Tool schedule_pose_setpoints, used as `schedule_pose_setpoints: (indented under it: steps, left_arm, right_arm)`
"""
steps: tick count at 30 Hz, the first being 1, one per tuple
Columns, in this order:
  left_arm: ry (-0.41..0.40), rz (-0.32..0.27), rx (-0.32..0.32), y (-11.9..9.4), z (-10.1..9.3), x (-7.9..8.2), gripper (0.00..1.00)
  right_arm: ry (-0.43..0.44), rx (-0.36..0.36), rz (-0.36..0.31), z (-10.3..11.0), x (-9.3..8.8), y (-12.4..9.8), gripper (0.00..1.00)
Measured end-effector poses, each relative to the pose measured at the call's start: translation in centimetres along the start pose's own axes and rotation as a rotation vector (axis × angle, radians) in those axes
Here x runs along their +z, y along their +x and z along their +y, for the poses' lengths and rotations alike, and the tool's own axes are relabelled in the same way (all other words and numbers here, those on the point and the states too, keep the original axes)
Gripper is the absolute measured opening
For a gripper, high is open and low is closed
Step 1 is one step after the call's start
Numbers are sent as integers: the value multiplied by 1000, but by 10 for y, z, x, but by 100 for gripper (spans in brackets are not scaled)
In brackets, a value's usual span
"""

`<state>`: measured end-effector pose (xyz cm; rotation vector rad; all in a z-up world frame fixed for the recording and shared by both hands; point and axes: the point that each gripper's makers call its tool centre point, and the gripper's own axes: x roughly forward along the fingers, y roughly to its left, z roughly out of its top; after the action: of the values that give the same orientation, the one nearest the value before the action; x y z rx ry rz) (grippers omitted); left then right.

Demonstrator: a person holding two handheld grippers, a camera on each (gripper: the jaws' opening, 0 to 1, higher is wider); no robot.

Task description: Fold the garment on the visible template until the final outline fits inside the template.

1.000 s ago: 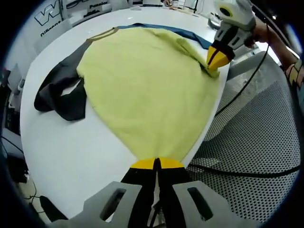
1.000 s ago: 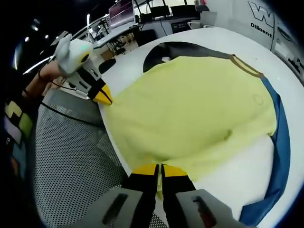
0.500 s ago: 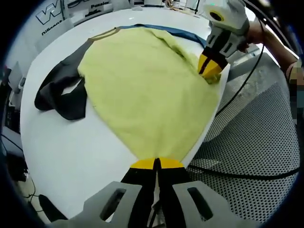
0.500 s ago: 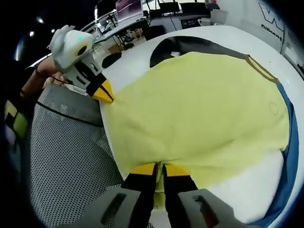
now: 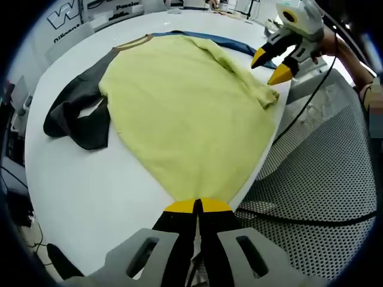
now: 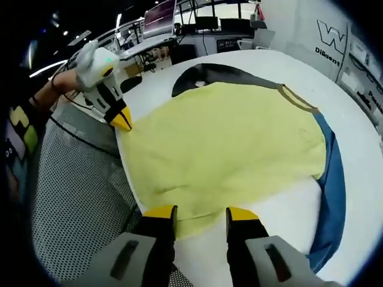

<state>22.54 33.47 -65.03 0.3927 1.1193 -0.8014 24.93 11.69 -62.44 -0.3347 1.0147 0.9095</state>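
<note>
Yellow garment (image 5: 185,107) spread flat across the white desk (image 5: 78,197), body panel up, dark sleeve (image 5: 78,113) bunched off one side and blue sleeve (image 6: 332,185) trailing along the far edge. In the left gripper view, left claw (image 5: 197,206) at the bottom, yellow tips pressed together on the garment's hem corner at the desk edge, clenched on the fabric, reaching forward and level along the cloth. Same view, upper right: right claw (image 5: 272,66) held just above the garment's other hem corner, tips spread apart and released, a forearm (image 5: 353,60) behind it angling in from beyond the desk edge. In the right gripper view, right claw (image 6: 200,212) with its two tips parted, hem visible between them, nothing gripped; left claw (image 6: 122,119) at upper left, pointing down onto the hem corner at the desk edge, tips closed on the cloth. Perforated grey surface (image 5: 317,197) beyond the desk edge, black cable (image 5: 299,119) draped across it.
</note>
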Motion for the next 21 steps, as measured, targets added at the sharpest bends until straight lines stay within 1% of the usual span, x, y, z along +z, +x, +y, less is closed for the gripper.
schedule_pose_setpoints:
  steps: [2,4,7,8,9,10,12,14,19,21]
  left_arm:
    - [-2,-1,-1,0,0,0,0]
    - [-5,-4,-2,0,0,0,0]
    - [-6,-9,0,-1,0,0,0]
    - [-7,-10,0,-1,0,0,0]
    - [-8,-11,0,-1,0,0,0]
    - [-8,-11,0,-1,0,0,0]
    - [-11,-12,-1,-1,0,0,0]
    - [-12,-13,-2,-1,1,0,0]
    - [-16,-18,0,-1,1,0,0]
    - [-18,-21,2,-1,1,0,0]
  right_arm:
    - [20,23,-7,5,-2,3,25]
    - [61,45,6,10,-6,8,23]
    - [81,41,13,11,-8,12,22]
    - [97,46,4,11,-7,12,20]
    - [130,48,11,11,-7,14,19]
    - [131,43,24,10,-9,15,17]
    - [126,38,16,9,-7,15,17]
    - [156,37,23,7,-8,18,15]
    - [189,35,24,6,-9,20,10]
    - [182,31,21,6,-9,21,8]
